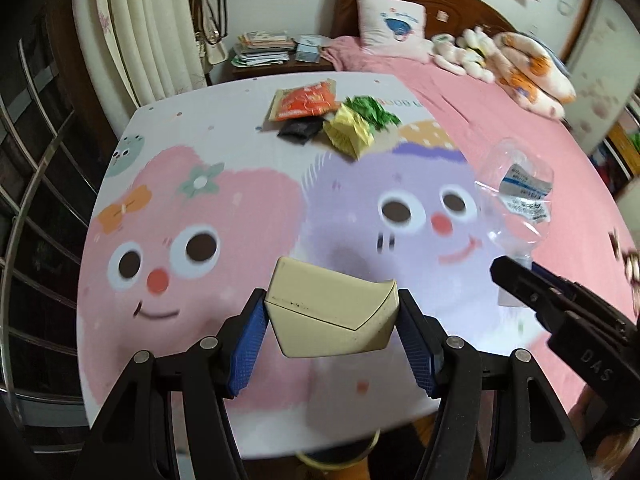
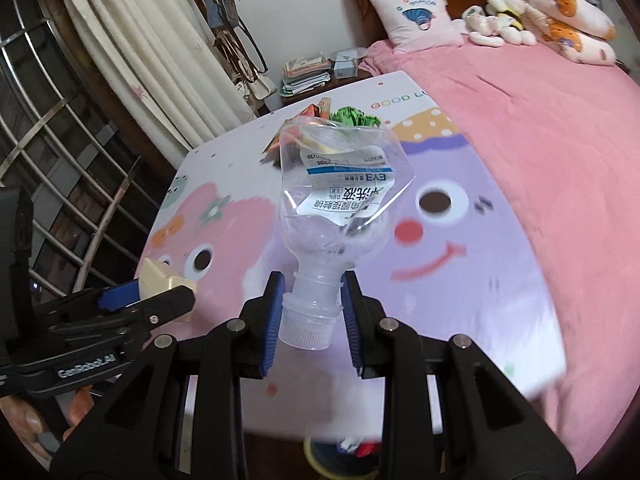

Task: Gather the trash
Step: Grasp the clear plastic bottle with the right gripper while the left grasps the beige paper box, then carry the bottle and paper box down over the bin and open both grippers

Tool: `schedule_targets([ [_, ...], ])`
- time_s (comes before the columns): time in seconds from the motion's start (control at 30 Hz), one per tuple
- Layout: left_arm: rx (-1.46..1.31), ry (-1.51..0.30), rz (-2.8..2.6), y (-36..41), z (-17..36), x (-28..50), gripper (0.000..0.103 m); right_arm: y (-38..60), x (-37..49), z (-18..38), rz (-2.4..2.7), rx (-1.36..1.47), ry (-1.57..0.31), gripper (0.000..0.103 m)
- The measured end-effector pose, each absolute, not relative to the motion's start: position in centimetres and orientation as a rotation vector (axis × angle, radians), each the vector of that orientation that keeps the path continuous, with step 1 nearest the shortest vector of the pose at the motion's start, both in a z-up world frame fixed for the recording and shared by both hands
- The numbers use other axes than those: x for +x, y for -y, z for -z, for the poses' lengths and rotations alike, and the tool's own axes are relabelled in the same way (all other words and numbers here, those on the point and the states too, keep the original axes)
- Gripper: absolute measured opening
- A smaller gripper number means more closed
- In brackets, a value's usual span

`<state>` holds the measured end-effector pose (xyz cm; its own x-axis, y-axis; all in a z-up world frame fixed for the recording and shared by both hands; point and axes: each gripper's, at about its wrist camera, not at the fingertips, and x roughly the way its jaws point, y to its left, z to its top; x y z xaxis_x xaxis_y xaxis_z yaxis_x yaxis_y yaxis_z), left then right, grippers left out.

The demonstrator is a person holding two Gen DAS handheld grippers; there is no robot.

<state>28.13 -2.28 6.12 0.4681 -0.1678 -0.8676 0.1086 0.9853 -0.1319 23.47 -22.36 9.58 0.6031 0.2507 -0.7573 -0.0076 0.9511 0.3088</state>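
Two grippers, each clamped: the left gripper [image 1: 332, 320] holds a beige box [image 1: 334, 314], the right gripper [image 2: 310, 316] beside it a crushed bottle [image 2: 340, 184] by its cap.

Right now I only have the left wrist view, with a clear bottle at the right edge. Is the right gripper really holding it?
Observer: Yes. The right gripper is shut on the clear bottle, with its blue pads clamping the neck and the white cap.
Operator: What is the yellow rim under the table?
Observer: A round container below the near edge of the table. It has red and blue bits inside, too blurred to name.
Operator: Is anything behind the left gripper?
Observer: A hand shows behind the left gripper, which holds the cream box.
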Motion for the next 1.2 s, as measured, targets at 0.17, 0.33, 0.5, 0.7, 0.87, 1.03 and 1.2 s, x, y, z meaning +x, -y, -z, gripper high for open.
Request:
schedule_targets([
  [0.17,-0.032,-1.076,0.246,0.0,-5.5,21.9,0.063,19.6,14.5,-9.2,-0.098,0.295,-0.936,0.025],
  [0.33,-0.008,-1.116,0.298,-1.6,-3.9,16.4,0.063,17.7,8.1,-7.1,-0.079,0.309,-1.025,0.025],
  [0.5,0.009,-1.162,0.346,-1.3,-1.5,12.2,0.063,16.8,4.0,-3.5,-0.082,0.288,-1.123,0.025],
  [0.7,0.003,-1.243,0.369,-0.3,3.3,8.4,0.063,16.8,1.6,3.1,-0.078,0.286,-1.249,0.025],
  [0.87,-0.005,-1.316,0.373,1.2,9.2,7.1,0.063,17.6,0.7,10.5,-0.077,0.286,-1.330,0.025],
  [1.03,0.000,-1.355,0.353,2.3,16.9,6.4,0.064,18.3,0.2,19.0,-0.098,0.280,-1.393,0.026],
  [1.2,-0.001,-1.396,0.297,2.5,25.2,6.6,0.064,18.8,0.0,28.1,-0.122,0.272,-1.452,0.026],
])
